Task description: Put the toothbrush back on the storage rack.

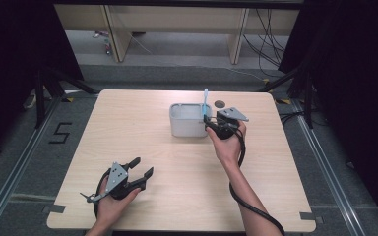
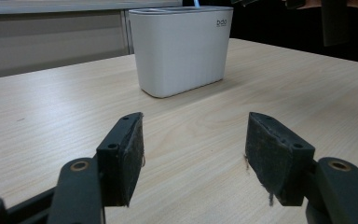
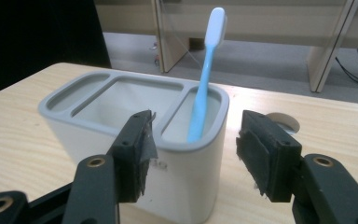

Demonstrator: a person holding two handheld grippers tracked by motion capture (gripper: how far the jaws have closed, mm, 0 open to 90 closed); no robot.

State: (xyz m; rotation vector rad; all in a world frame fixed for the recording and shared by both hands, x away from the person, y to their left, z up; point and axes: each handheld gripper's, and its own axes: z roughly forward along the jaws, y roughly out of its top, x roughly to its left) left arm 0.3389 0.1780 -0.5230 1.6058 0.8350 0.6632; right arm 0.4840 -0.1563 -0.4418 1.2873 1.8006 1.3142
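I count one table [image 1: 177,196], one holder [image 1: 187,120] and one toothbrush [image 1: 205,101], plus my two grippers. My left gripper [image 1: 145,173] rests low at the near left of the table, its jaws spread wide with nothing between them; in the left gripper view its pads [image 2: 133,156] frame bare wood, and the holder [image 2: 182,49] stands well beyond, its top cut off by the frame. The holder sits at the far middle of the table. My right gripper [image 1: 207,123] is just beside its right end, jaws released and apart, gripping nothing. The right gripper view shows three compartments in the holder [image 3: 135,135], with the blue toothbrush [image 3: 205,79] standing tilted in the rightmost one, head up. From above the compartments are hard to make out. A round hole [image 3: 284,120] in the table lies just behind the holder.
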